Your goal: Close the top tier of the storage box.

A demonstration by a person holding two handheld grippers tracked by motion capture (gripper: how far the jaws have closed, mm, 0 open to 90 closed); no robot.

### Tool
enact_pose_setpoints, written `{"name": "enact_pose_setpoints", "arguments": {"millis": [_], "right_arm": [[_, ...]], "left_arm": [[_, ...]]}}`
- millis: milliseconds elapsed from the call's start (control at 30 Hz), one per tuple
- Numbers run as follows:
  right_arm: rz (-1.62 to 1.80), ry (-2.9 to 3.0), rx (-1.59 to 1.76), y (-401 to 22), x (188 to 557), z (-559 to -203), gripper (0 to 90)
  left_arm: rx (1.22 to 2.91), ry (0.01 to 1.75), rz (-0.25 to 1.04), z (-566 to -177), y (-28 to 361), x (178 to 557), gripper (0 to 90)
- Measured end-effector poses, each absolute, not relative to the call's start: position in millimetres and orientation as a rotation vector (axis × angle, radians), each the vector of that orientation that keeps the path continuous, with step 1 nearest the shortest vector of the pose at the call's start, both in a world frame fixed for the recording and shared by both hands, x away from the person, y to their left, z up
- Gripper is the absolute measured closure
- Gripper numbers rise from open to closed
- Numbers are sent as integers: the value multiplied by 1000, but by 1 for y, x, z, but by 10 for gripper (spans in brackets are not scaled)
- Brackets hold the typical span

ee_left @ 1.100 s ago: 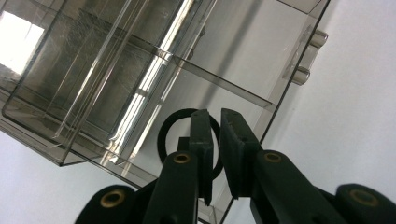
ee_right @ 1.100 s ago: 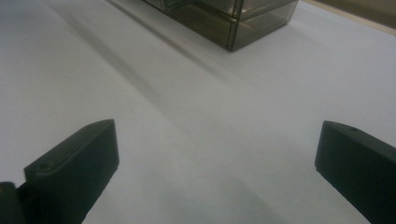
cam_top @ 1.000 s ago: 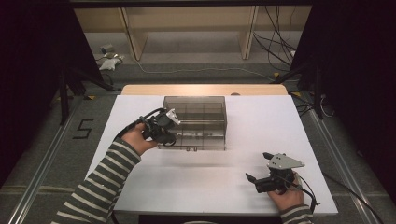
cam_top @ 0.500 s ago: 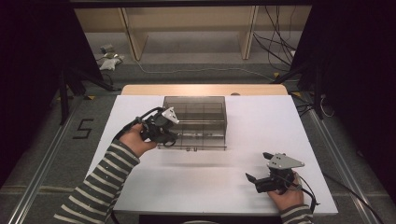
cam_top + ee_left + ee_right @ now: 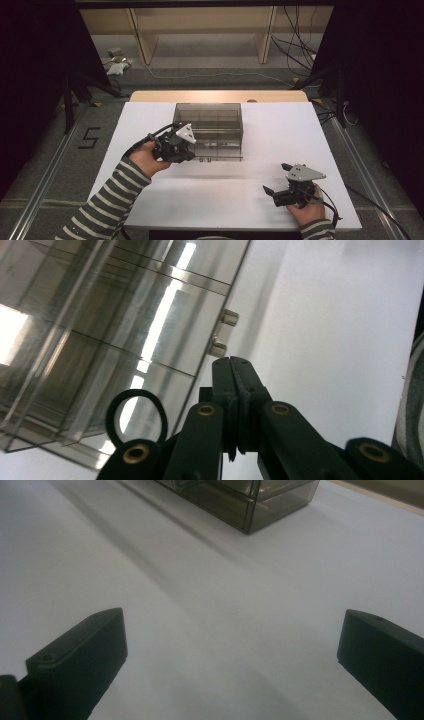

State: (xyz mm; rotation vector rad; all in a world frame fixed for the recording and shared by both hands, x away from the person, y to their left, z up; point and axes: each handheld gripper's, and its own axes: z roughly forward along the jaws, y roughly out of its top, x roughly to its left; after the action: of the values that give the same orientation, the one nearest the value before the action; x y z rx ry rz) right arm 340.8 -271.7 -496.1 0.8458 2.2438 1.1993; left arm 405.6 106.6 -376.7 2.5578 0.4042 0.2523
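A smoky clear drawer cabinet (image 5: 207, 125) stands at the middle of the white table (image 5: 280, 135). My left gripper (image 5: 192, 156) sits at the cabinet's front left corner, held by a hand in a striped sleeve. In the left gripper view its jaws (image 5: 233, 362) have just been closing and now meet with nothing between them. Their tips lie just short of two small metal knobs (image 5: 224, 332) on the cabinet (image 5: 125, 315) front. My right gripper (image 5: 275, 178) rests near the table's front right, jaws wide apart over bare table (image 5: 232, 625).
The cabinet's corner (image 5: 250, 500) shows far ahead in the right gripper view. A wooden strip (image 5: 215, 96) borders the table's far edge. Cables (image 5: 300, 55) and shelf legs lie on the floor beyond. Dark curtains flank both sides.
The left gripper has shifted a little toward the near edge, beside the cabinet's front. The right gripper has kept still.
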Motion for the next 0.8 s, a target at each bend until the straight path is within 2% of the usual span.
{"name": "enact_pose_setpoints", "arguments": {"millis": [800], "right_arm": [[1198,2244,841,-272,341,-496,7]], "left_arm": [[2652,417,206,-406,91,411,893]]}}
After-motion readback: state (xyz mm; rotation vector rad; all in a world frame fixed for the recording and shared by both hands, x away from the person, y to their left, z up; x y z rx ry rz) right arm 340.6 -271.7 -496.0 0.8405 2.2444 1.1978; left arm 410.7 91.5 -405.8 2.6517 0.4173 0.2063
